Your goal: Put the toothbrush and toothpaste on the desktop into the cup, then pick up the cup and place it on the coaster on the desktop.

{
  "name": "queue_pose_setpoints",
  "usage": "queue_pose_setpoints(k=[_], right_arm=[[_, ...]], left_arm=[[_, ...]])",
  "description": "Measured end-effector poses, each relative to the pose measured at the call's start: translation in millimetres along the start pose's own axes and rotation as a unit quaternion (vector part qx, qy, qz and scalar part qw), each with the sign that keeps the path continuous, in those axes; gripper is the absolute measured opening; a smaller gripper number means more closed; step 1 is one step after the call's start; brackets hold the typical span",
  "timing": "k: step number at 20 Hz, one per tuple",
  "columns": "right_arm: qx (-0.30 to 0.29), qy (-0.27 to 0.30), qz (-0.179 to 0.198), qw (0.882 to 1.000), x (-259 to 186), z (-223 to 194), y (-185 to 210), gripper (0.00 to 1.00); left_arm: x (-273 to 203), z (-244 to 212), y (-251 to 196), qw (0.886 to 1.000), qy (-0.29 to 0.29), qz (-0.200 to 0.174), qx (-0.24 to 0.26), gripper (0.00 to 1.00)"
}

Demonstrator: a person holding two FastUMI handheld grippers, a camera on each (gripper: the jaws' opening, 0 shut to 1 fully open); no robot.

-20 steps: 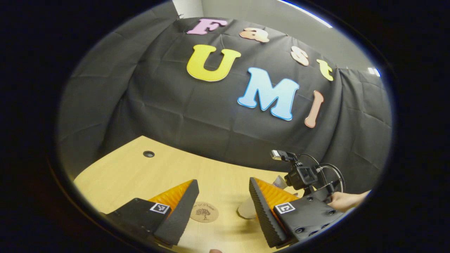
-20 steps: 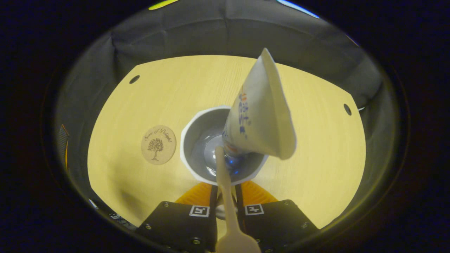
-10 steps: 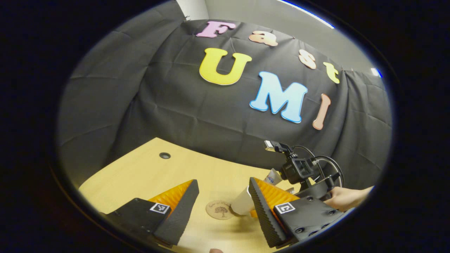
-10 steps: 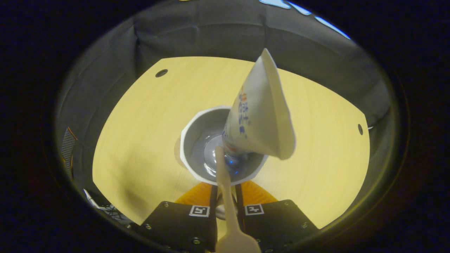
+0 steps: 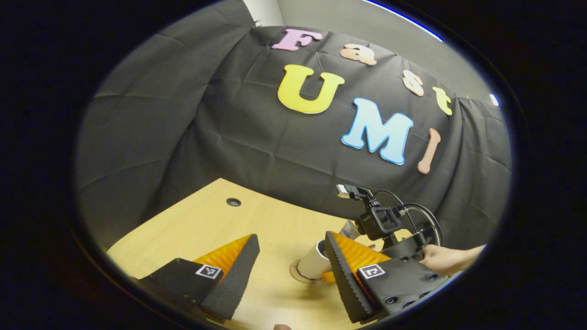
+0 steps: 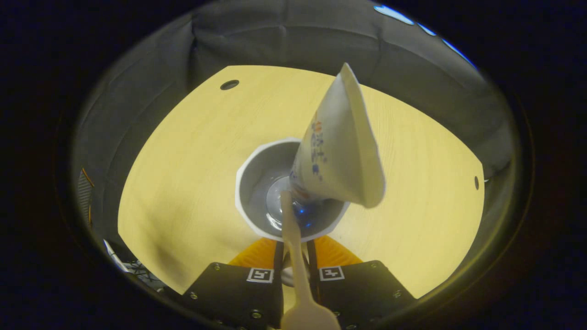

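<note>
My right gripper [image 6: 293, 254] pinches the near rim of the white cup [image 6: 257, 183], fingers nearly closed on its wall, so the load travels upright. The toothpaste [image 6: 339, 146], a pale tube with its crimped end up, and the cream toothbrush [image 6: 293, 243] lean inside. In the left gripper view the cup [image 5: 314, 262] stands over the round coaster [image 5: 296, 275], on the desk [image 5: 206, 229]; contact I cannot confirm. My left gripper [image 5: 289, 270] waits wide open, empty.
</note>
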State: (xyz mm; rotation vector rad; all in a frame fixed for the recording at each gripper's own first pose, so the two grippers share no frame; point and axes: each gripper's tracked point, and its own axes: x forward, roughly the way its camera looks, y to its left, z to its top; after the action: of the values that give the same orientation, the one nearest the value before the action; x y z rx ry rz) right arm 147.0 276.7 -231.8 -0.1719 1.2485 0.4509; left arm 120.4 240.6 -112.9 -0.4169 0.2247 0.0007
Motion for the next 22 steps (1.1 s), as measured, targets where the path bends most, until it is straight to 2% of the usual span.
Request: queue_pose_setpoints(k=[6, 11, 13, 14, 16, 17, 22], right_arm=[[0.0, 0.009, -0.013, 1.0, 3, 3, 5, 0.21], [-0.003, 0.004, -0.014, 1.0, 1, 5, 7, 0.28], [-0.01, -0.004, -0.015, 1.0, -5, 7, 4, 0.35], [-0.013, -0.012, -0.013, 1.0, -10, 8, 5, 0.48], [-0.014, -0.026, -0.016, 0.999, -18, 10, 5, 0.9], [-0.014, -0.034, -0.017, 0.999, -20, 10, 4, 0.96], [0.008, -0.07, -0.003, 0.998, -36, 14, -4, 0.94]], left_arm=[[-6, 3, 19, 1.0, -0.001, 0.011, -0.007, 0.87], [-5, 4, 21, 1.0, 0.0, 0.008, -0.009, 0.87], [-4, 4, 18, 1.0, 0.001, 0.006, -0.006, 0.87], [-3, 4, 16, 1.0, 0.001, 0.004, -0.004, 0.87], [-1, 6, 14, 1.0, -0.001, 0.003, 0.003, 0.87], [0, 8, 13, 1.0, -0.002, 0.003, 0.007, 0.87], [6, 17, -8, 1.0, -0.009, -0.008, 0.026, 0.87]])
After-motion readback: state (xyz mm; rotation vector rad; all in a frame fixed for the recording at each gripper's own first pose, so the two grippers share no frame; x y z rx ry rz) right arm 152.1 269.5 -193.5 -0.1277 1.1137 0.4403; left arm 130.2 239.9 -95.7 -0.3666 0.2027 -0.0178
